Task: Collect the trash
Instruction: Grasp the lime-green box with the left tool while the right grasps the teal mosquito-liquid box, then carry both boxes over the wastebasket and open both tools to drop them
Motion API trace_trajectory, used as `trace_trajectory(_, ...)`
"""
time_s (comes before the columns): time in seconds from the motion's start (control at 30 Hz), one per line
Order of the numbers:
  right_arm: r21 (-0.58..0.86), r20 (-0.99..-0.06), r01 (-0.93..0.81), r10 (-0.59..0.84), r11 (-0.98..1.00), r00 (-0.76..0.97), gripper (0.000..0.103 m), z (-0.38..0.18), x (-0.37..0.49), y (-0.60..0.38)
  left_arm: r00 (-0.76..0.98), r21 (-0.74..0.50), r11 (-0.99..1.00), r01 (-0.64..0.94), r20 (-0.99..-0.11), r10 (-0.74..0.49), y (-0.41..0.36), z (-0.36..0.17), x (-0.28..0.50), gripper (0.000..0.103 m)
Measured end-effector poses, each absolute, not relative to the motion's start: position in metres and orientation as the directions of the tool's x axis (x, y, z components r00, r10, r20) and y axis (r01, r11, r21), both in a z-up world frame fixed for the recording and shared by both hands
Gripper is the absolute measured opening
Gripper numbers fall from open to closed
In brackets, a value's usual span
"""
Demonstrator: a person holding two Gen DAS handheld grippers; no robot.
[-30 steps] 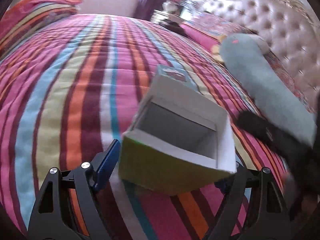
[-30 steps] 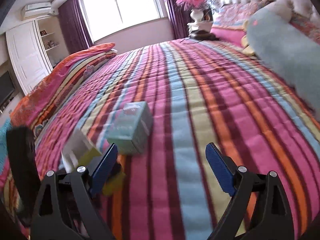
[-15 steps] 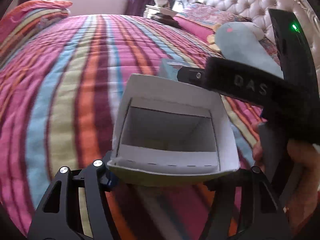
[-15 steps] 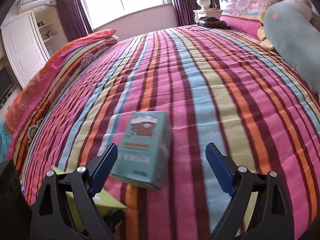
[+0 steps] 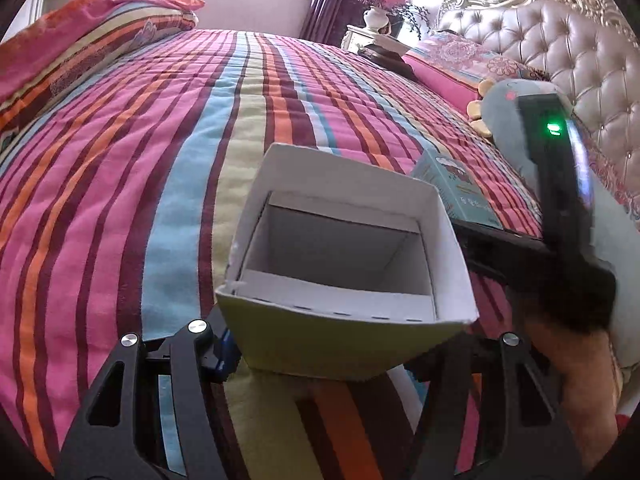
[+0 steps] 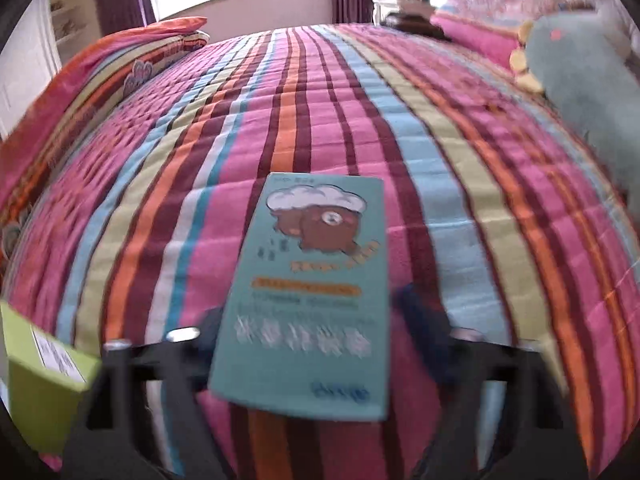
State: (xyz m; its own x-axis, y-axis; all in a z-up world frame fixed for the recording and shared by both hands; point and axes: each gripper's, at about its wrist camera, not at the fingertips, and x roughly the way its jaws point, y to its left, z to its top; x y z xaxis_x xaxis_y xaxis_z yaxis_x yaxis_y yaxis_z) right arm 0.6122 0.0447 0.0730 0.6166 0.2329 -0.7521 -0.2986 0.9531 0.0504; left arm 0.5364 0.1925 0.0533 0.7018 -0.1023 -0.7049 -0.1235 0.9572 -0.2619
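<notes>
Your left gripper (image 5: 340, 356) is clamped on the open green box (image 5: 344, 292), one finger pressed against each side of its lime-green outer wall. The box's mouth faces away from the camera, showing a white inside with nothing in it and its flaps folded outward. It is held above the striped bedspread (image 5: 160, 152), and whether its underside touches the cover cannot be told.

Just past the box's right corner, the teal carton (image 5: 456, 188) lies flat on the bedspread, and your right hand's tool body, black with a green light lit, stands over it.

In the right wrist view, your right gripper (image 6: 312, 340) straddles that teal carton (image 6: 316, 292), which lies printed face up with a brown bear drawing under a white cloud. The picture is blurred; the left finger looks to sit against the carton's left edge, while a strip of bedspread shows between the right finger and the right edge, so the jaws are spread and not gripping it. The green box (image 6: 44, 376) shows at the lower left edge of this view, beside the carton.

A grey-blue plush toy (image 6: 588, 76) lies along the right side of the bed near the tufted headboard (image 5: 560, 52), and a folded striped quilt (image 6: 120, 64) is heaped at the far left
</notes>
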Motion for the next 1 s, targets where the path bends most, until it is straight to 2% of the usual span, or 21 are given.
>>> trace_trajectory(0.2, 0.227, -0.724, -0.347, 0.396, 0.910, 0.564, 0.045, 0.077, 0.562, 0.000, 0.714, -0.297, 0.947, -0.123, -0.689, -0.123, 0.196, 0.054, 0.533, 0.061)
trace_trajectory(0.37, 0.247, -0.690, -0.369, 0.430, 0.896, 0.582, 0.045, 0.081, 0.464, -0.054, 0.753, -0.267, 0.955, -0.129, -0.653, -0.081, 0.188, 0.066, 0.507, 0.061)
trace_trajectory(0.57, 0.320, -0.654, -0.398, 0.504, 0.860, 0.564, 0.045, 0.084, 0.359, -0.104, 0.781, -0.285, 0.955, -0.078, -0.613, -0.119, 0.169, 0.082, 0.405, 0.061)
trace_trajectory(0.8, 0.377, -0.575, -0.498, 0.619, 0.781, 0.535, 0.045, 0.093, 0.246, -0.119, 0.787, -0.264, 0.965, 0.009, -0.593, -0.170, 0.140, 0.086, 0.230, 0.061)
trace_trajectory(1.0, 0.365, -0.584, -0.538, 0.637, 0.760, 0.503, 0.045, 0.083, 0.164, -0.134, 0.778, -0.240, 0.971, -0.005, -0.611, -0.147, 0.112, 0.071, 0.088, 0.061)
